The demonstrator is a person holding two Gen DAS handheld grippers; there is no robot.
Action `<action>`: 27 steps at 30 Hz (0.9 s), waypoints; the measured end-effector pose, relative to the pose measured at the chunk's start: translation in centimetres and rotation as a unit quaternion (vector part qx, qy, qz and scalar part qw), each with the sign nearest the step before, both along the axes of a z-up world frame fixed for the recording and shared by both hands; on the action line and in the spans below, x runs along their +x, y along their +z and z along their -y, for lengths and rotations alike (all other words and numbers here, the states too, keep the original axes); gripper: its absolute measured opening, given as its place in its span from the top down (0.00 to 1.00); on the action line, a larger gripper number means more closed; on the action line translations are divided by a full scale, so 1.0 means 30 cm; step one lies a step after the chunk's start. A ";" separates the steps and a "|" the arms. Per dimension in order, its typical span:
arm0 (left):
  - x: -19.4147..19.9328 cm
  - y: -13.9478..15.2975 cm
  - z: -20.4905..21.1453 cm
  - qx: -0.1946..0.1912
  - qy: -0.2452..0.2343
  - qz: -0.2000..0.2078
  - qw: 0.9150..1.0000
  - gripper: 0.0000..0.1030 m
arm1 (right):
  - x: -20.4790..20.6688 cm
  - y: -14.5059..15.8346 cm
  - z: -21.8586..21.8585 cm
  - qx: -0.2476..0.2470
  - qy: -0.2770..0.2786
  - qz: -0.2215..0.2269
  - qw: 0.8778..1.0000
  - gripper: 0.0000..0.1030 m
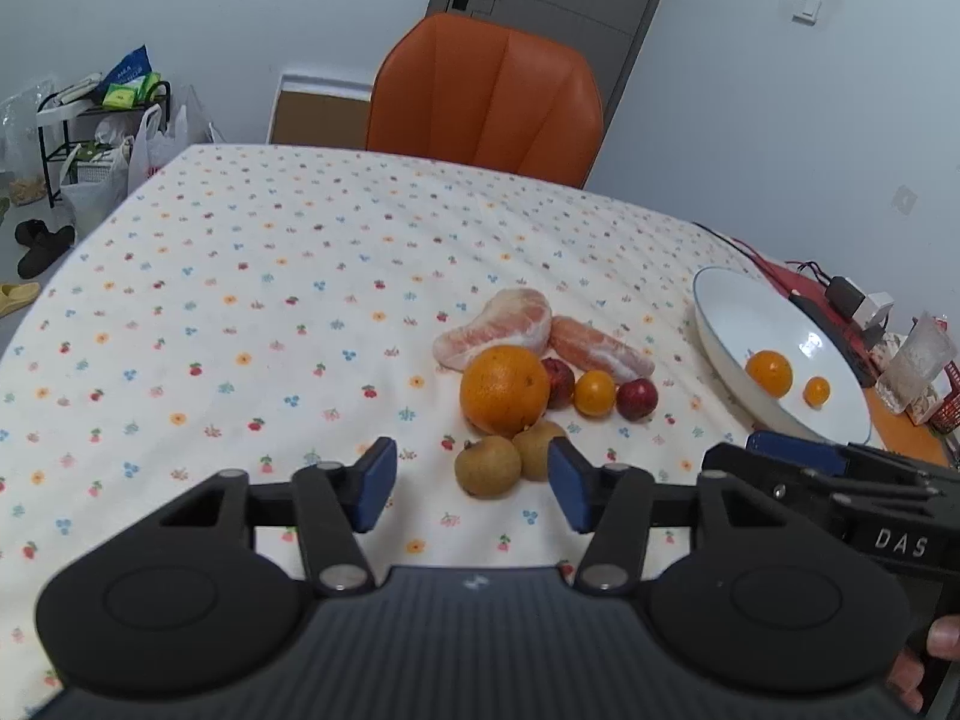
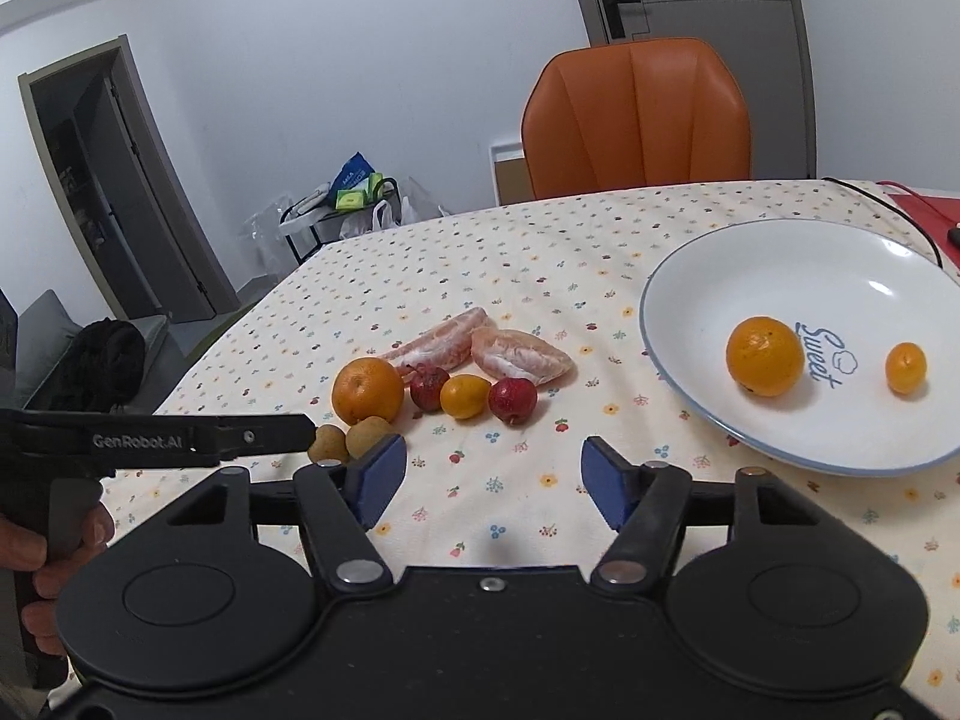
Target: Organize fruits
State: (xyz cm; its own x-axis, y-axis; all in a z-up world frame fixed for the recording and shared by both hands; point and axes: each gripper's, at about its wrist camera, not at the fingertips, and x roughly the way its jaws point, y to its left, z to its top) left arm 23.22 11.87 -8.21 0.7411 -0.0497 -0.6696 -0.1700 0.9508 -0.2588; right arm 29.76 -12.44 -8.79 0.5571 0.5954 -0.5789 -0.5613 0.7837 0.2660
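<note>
Left hand-held gripper (image 1: 472, 483): released — lined up on the two brown fruits (image 1: 487, 466).
Right hand-held gripper (image 2: 494, 483): released, empty.
Plate (image 2: 708, 276): near right edge, collecting oranges (image 2: 765, 356).

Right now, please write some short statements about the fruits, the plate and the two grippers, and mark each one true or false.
1. The white plate holds two orange fruits. True.
2. The left gripper is shut on a brown fruit. False: it is open and holds nothing.
3. Two pomelo pieces lie on the tablecloth. True.
4. The red fruits are in the plate. False: they lie on the tablecloth.
5. The right gripper is open and empty. True.
</note>
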 end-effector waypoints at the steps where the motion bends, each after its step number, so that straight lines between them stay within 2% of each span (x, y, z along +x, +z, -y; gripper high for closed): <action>1: 0.006 -0.008 -0.001 -0.002 0.000 -0.003 1.000 0.52 | 0.005 -0.001 -0.003 -0.001 0.000 -0.001 1.000 0.40; 8: 0.030 -0.050 0.007 0.000 -0.006 -0.006 1.000 0.57 | 0.029 -0.014 -0.024 -0.005 0.002 -0.003 1.000 0.42; 11: 0.039 -0.053 0.010 0.003 -0.010 -0.004 1.000 0.64 | 0.041 -0.027 -0.031 -0.002 0.003 -0.011 1.000 0.48; 13: 0.045 -0.054 0.006 -0.008 -0.017 -0.004 1.000 0.76 | 0.048 -0.034 -0.038 -0.003 0.004 -0.014 1.000 0.53; 18: 0.037 -0.052 -0.001 -0.010 -0.018 -0.002 1.000 0.76 | 0.066 -0.045 -0.057 -0.007 0.007 -0.016 1.000 0.58; 27: 0.021 -0.024 -0.032 -0.009 -0.011 0.006 1.000 0.76 | 0.107 -0.066 -0.089 -0.024 -0.002 -0.009 1.000 0.59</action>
